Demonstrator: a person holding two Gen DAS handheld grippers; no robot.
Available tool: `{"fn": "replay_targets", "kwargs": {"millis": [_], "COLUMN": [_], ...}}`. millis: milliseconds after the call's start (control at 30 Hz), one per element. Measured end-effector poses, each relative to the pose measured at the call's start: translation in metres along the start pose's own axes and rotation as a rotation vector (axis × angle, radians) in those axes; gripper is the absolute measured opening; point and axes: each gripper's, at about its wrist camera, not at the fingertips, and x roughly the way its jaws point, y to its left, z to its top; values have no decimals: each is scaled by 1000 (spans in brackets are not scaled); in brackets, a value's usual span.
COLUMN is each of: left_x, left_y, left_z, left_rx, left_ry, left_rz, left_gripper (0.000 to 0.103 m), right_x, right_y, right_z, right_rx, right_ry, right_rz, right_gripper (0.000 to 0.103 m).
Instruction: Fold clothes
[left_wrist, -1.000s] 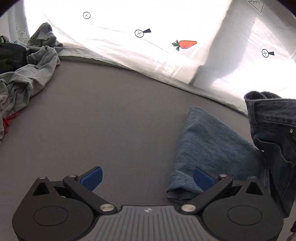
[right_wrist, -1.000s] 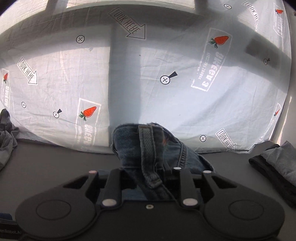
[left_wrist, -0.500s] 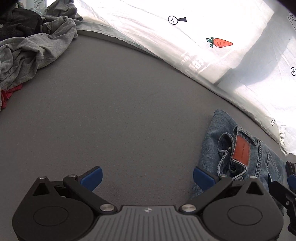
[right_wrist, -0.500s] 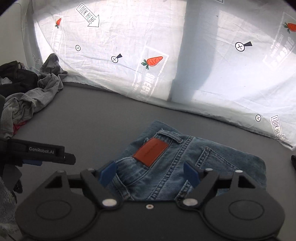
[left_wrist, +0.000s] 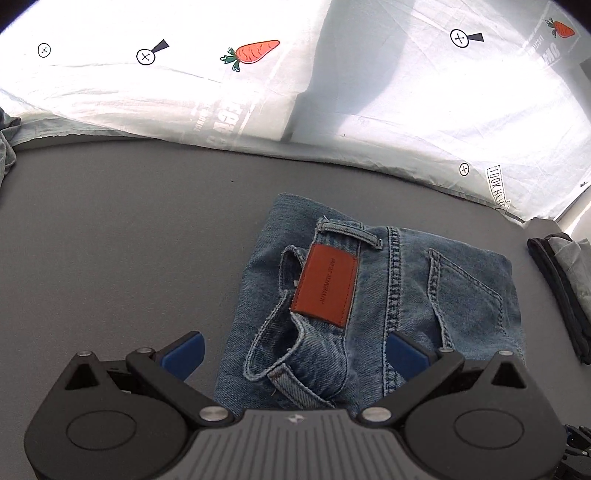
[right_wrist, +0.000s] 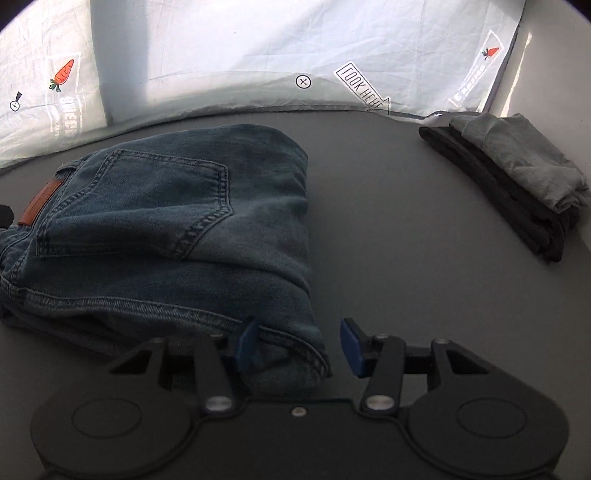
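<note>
Folded jeans (left_wrist: 388, 295) lie mid-counter (left_wrist: 129, 240), heavy, stiff denim; best gripped at thick folded edges. Left gripper (left_wrist: 295, 354) fingers spread, empty, over the waistband. Right gripper (right_wrist: 297, 347) fingers closing around a corner hem, not yet pinching.

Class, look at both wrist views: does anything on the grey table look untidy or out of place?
Only slightly: the folded jeans have a waistband edge bunched and curling open beside the leather patch. The folded stack looks neat.
</note>
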Motion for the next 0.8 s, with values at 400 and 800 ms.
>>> {"fn": "replay_targets", "kwargs": {"millis": [400, 800], "left_x": [58, 61], "left_y": [20, 29], "left_z": [2, -4], "left_rx": [-8, -44], "left_ry": [143, 122], "left_rz": [40, -25], "left_gripper": [103, 103], "right_x": [7, 93], "right_y": [-75, -74], "right_z": [-6, 63], "right_rx": [362, 394], "right_ry": [-8, -19], "right_rz": [331, 435], "right_gripper": [83, 91]}}
